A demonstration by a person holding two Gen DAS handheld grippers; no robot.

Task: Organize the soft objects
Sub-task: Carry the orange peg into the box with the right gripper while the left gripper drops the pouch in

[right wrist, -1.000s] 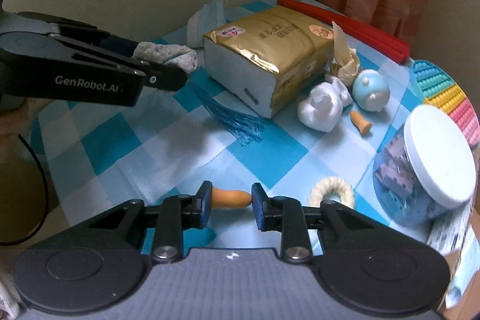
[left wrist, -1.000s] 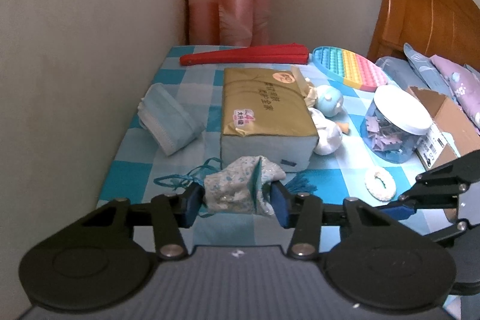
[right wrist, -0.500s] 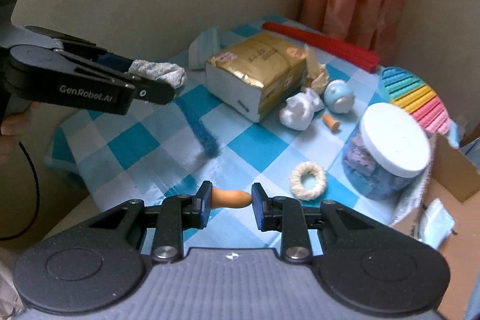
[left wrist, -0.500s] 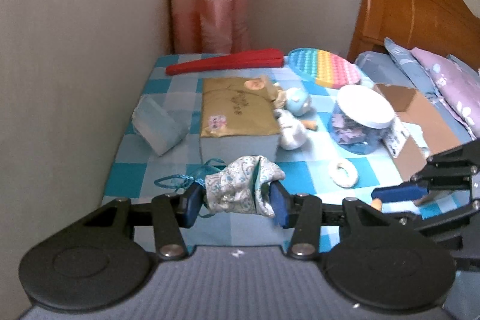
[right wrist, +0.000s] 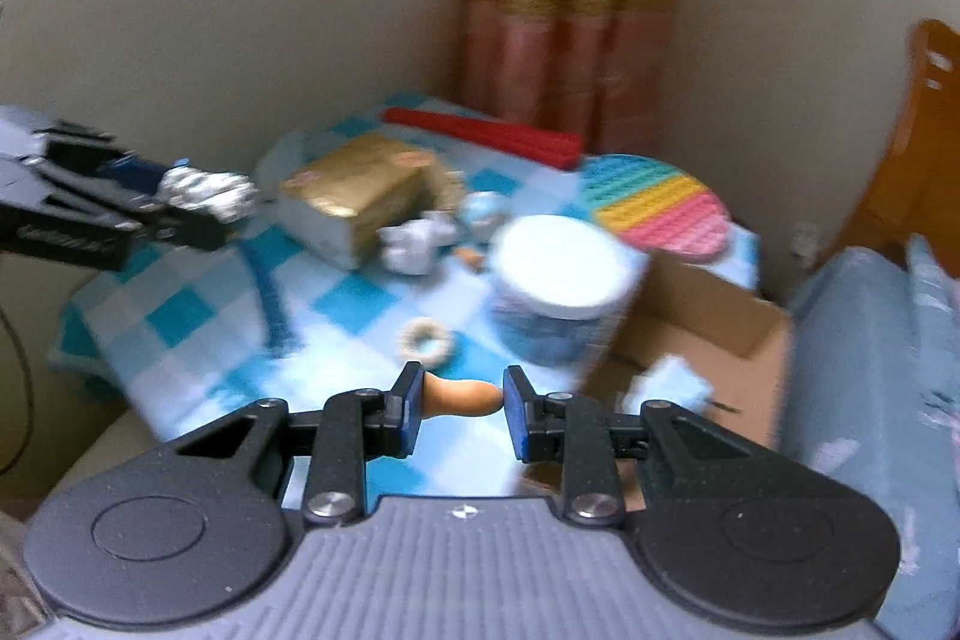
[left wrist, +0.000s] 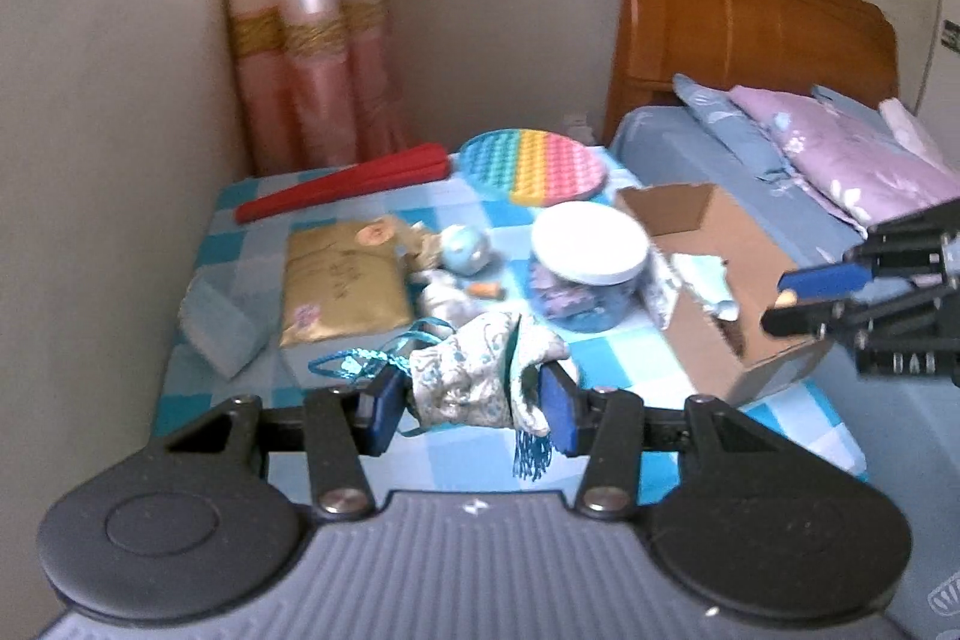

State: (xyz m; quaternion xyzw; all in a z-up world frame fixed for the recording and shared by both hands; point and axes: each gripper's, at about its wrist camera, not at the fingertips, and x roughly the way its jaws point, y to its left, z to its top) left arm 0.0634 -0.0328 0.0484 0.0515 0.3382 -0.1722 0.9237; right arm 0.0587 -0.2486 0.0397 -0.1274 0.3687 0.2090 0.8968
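Note:
My left gripper [left wrist: 474,409] is shut on a floral cloth pouch [left wrist: 480,376] with a teal cord and tassel, held above the front of the checked table [left wrist: 606,364]. It also shows in the right wrist view [right wrist: 204,190]. My right gripper [right wrist: 459,400] is shut on a small orange soft piece [right wrist: 462,397], held above the table's front right, near the open cardboard box [right wrist: 708,334]. In the left wrist view the right gripper [left wrist: 816,292] hovers over that box [left wrist: 720,274].
On the table lie a gold tissue pack [left wrist: 342,280], a folded blue cloth [left wrist: 219,328], a red folded fan [left wrist: 342,187], a rainbow pop mat [left wrist: 534,166], a white-lidded jar [left wrist: 591,274], small toys [left wrist: 462,250] and a white ring [right wrist: 425,337]. A bed [left wrist: 780,148] stands to the right.
Both grippers have lifted and pulled back from the table with their objects still held. The right gripper has swung right, toward the cardboard box.

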